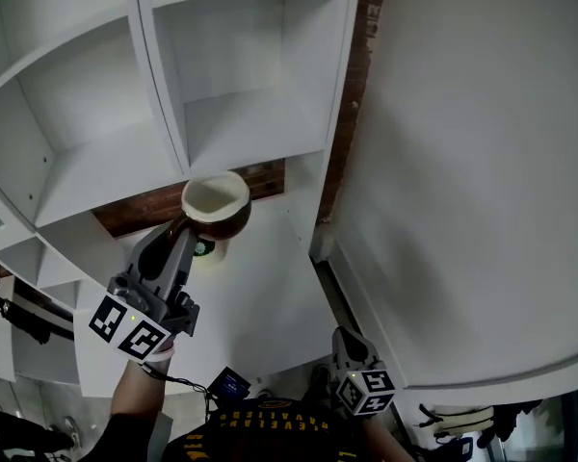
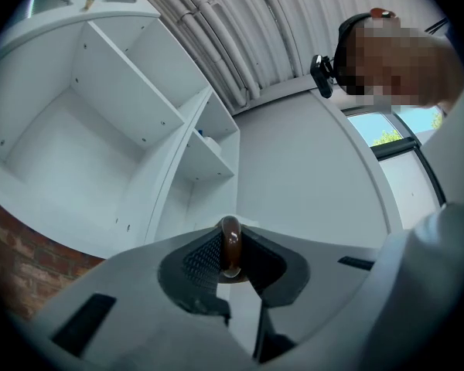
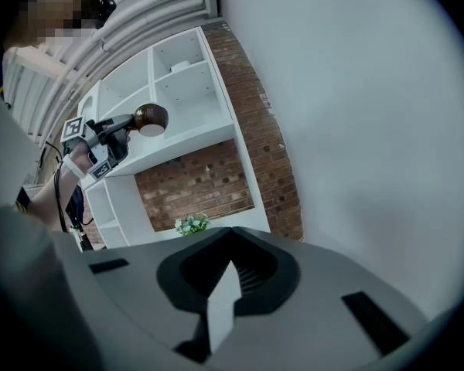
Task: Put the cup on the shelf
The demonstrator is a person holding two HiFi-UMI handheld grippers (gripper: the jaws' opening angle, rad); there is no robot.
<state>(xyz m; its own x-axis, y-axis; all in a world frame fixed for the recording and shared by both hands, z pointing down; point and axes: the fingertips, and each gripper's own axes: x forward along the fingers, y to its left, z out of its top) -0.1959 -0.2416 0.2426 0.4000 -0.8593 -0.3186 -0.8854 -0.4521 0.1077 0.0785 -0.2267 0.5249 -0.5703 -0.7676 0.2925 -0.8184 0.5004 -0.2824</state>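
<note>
- left claw (image 1: 188, 229) is pinched on the cup (image 1: 215, 208) by its rim, so it sticks out front, up by the shelf (image 1: 106, 162), not on it yet
- right claw (image 3: 231, 239) is closed, empty, low; probably parked out of the way

head: steeply down | gripper views: along jaws | shared: shelf (image 1: 239, 128)

Red brick wall (image 3: 193, 180), plain white wall (image 1: 482, 162), ribbed ceiling (image 2: 240, 29), window (image 2: 387, 134)
</note>
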